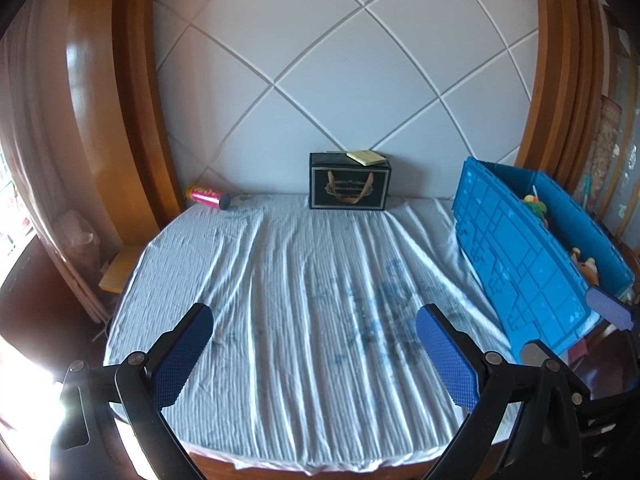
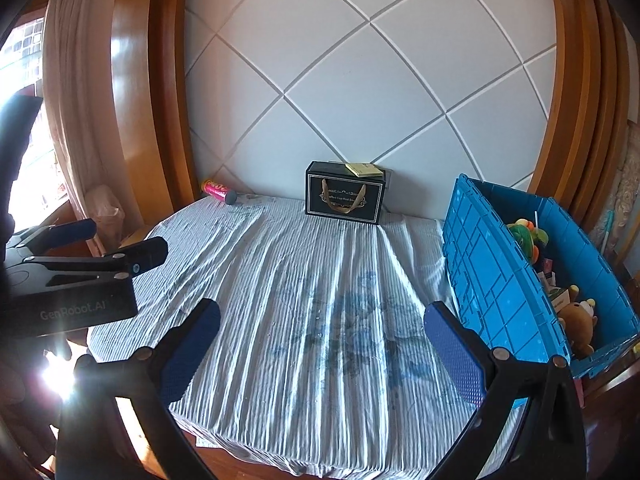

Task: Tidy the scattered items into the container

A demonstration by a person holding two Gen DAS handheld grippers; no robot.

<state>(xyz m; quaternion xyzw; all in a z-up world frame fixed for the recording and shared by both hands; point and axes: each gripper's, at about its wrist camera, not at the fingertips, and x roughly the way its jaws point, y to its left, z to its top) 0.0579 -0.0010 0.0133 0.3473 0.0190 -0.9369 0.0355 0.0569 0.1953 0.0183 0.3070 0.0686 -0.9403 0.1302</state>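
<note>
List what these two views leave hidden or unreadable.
- Blue crate: in both views its upright flap and near wall hide the floor and lower contents.
- Pink tube: label too small to read.
- Black box: contents hidden by its closed sides.
- Teddy bear: lower body cut off by the crate wall.

- Your left gripper and right gripper both have black arms with royal-blue pads in a fine diamond knurl.
- The tablecloth is pale blue-white with thin stripes and a faded blue print in the middle.
- On your right, the crate is bright blue with a ribbed grid on its lid.
- In it you see a brown teddy bear and a green-and-orange toy.
- At the far edge, the gift box is black with gold ribbon and lettering; the pad on it is yellow.
- Far left, the can is pink with a dark cap.
- The wall panels are white in a diamond pattern.
</note>
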